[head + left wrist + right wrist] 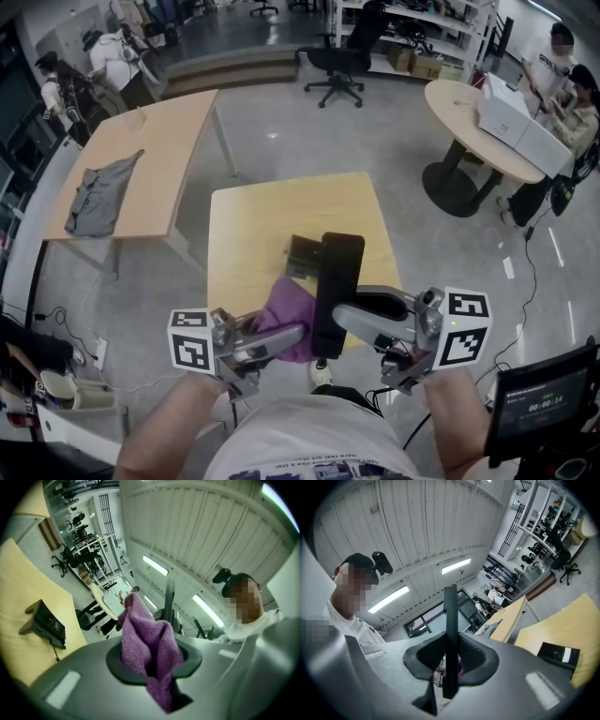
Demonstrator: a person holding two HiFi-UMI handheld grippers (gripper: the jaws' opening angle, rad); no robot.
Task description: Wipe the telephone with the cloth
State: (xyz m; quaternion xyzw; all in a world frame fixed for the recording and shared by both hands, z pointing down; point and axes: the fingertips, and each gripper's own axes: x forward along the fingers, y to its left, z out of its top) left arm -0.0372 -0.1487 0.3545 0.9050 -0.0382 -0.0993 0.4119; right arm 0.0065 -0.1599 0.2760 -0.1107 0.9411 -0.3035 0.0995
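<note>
Telephone handset (337, 272) sits at frame centre, clamped in your right gripper (334, 315); your left gripper (300, 334) pinches the purple cloth (281, 309) just left of it, phone base (302, 255) higher up on the table (244, 225)

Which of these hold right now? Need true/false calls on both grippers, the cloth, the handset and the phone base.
1. The left gripper holds the purple cloth. True.
2. The right gripper is clamped on the black handset. True.
3. The black handset rests on the phone base. False: it is held up, apart from the phone base, which sits on the yellow table.
4. The purple cloth is spread flat on the yellow table. False: it is bunched between the left gripper's jaws.
</note>
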